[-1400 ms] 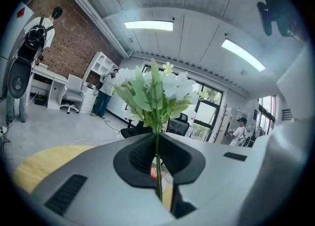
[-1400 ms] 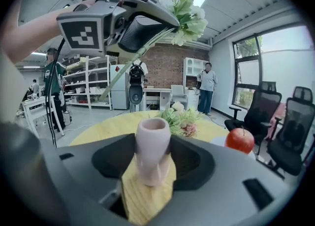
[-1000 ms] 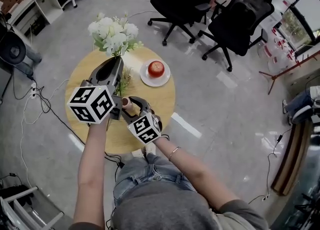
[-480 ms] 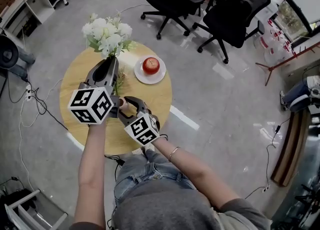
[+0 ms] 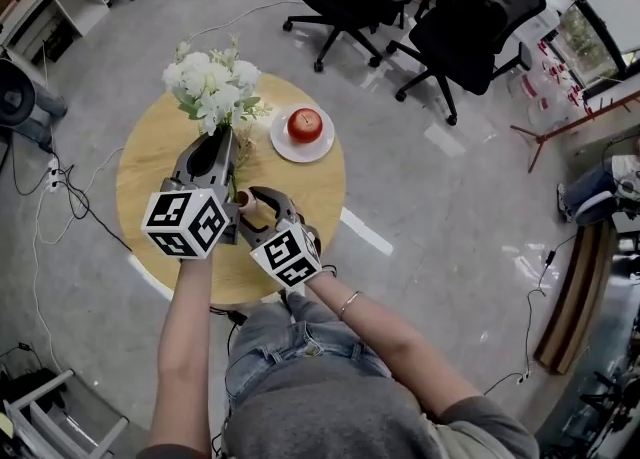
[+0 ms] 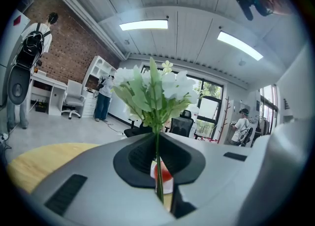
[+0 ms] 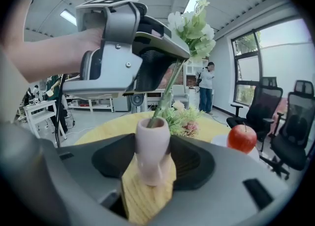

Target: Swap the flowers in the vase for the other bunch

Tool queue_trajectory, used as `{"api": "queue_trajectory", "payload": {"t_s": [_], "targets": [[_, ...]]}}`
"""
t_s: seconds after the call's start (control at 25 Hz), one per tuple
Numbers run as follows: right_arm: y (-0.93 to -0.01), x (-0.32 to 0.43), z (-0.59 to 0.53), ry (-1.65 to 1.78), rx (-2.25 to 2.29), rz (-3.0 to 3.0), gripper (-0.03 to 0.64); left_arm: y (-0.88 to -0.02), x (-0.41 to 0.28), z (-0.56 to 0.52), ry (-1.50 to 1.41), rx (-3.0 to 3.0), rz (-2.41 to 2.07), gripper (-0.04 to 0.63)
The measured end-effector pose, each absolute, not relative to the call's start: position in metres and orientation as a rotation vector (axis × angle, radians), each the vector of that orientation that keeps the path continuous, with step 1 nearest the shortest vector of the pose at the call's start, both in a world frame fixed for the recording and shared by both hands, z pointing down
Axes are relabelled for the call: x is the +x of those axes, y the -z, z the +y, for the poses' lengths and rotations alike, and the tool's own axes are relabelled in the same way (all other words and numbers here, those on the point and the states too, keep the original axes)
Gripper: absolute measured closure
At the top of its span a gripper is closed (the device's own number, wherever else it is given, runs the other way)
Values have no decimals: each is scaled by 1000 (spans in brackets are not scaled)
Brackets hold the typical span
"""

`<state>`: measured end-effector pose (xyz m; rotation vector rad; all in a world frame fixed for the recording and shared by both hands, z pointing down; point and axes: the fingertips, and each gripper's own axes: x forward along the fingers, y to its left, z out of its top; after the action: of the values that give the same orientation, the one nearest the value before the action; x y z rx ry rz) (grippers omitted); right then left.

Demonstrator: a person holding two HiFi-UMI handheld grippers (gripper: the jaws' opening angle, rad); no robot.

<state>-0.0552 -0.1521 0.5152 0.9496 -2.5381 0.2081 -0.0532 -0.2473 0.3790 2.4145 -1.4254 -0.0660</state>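
Right gripper view alone shows stems (image 7: 166, 89) entering the pink vase (image 7: 152, 144), which the right hand-held gripper (image 7: 153, 163) grasps. Left hand-held gripper (image 6: 158, 171), clenching the white bouquet (image 5: 212, 87), has lowered.

flowers (image 5: 212, 85) white and green | vase (image 7: 152, 151) pale pink | spare bunch (image 7: 184, 119) green, pink | apple (image 5: 305, 125) red | plate (image 5: 283, 143) white | table (image 5: 150, 162) pale wood grain | left gripper (image 5: 222, 139) grey | right gripper (image 5: 258, 199) grey | cubes (image 5: 185, 224) black-and-white squares | chairs (image 5: 470, 32) black | floor (image 5: 450, 247) grey
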Motion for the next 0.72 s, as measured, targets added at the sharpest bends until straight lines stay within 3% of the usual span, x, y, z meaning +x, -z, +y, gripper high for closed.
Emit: {"api": "queue_trajectory", "payload": {"t_s": [0.72], "targets": [[-519, -58, -149, -221, 950, -2548, 383, -395, -66, -209, 3, 2358, -1389, 565]]}}
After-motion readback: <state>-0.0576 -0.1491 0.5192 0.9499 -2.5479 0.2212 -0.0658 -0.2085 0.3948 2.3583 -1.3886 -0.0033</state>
